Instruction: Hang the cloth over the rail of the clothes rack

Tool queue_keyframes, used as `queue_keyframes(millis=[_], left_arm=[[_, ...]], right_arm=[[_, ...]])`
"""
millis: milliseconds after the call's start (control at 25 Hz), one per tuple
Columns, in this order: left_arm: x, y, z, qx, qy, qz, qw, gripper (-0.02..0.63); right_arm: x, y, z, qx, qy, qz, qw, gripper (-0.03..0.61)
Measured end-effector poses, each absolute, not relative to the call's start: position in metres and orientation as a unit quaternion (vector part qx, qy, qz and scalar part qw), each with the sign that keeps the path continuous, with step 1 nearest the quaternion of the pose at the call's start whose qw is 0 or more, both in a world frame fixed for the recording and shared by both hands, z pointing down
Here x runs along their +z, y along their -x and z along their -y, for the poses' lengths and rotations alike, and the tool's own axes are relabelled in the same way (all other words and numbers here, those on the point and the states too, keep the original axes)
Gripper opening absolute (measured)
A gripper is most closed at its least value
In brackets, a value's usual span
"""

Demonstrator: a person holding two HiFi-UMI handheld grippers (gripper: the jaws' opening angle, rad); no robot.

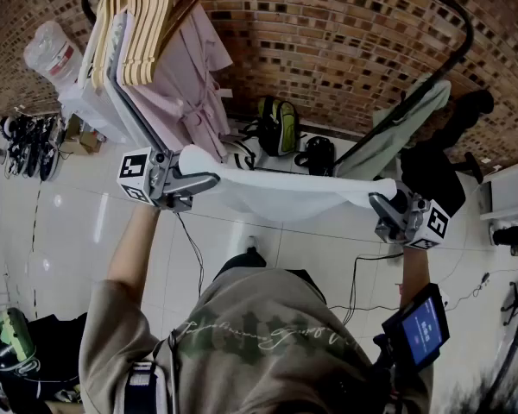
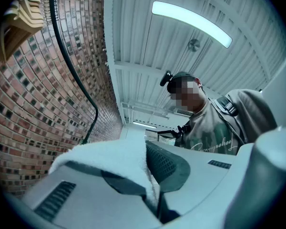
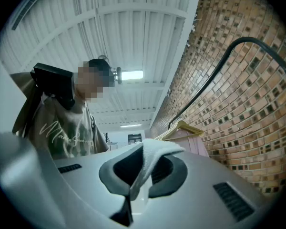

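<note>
A white cloth [image 1: 285, 192] hangs stretched between my two grippers at chest height, sagging a little in the middle. My left gripper [image 1: 203, 181] is shut on its left end and my right gripper [image 1: 382, 203] on its right end. In the left gripper view the cloth [image 2: 109, 159] is pinched between the jaws of the left gripper [image 2: 150, 175]. The right gripper view shows a fold of cloth [image 3: 152, 156] clamped in the right gripper [image 3: 138, 175]. The rack's black rail [image 1: 453, 54] curves above and beyond the cloth, apart from it; the rail [image 2: 71, 66] also shows against the brick wall.
Wooden hangers [image 1: 147, 24] with pink garments [image 1: 186, 76] fill the rack's left end. A pale green garment [image 1: 410, 115] and a black one [image 1: 449, 136] hang at its right. A green backpack [image 1: 279, 126] and black bag [image 1: 318, 155] lie on the floor below. A white box [image 1: 509, 188] stands at right.
</note>
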State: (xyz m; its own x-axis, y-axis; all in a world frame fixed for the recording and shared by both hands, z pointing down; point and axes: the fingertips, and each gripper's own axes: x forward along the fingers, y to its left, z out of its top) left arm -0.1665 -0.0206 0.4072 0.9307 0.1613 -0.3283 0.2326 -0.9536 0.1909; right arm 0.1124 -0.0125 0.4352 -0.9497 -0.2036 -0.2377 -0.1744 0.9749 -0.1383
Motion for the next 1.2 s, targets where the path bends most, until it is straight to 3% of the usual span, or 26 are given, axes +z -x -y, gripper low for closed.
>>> queue_keyframes(millis=[320,720,1200], left_arm=[[0.371,0.161,0.085,-0.157,-0.979,-0.084,0.099,0.017],[0.316,0.135,0.146,-0.165,-0.98,-0.073,0.081,0.017],[0.221,0.117,0.216,-0.165,-0.981,-0.08,0.057,0.017]], right_arm=[[0.396,-0.119,0.067,-0.031,0.089,-0.982,0.162,0.017],[0.325,-0.149,0.134,-0.004,0.056,-0.988,0.142,0.017],[0.232,-0.175,0.198,0.029,0.077,-0.979,0.188,0.017]])
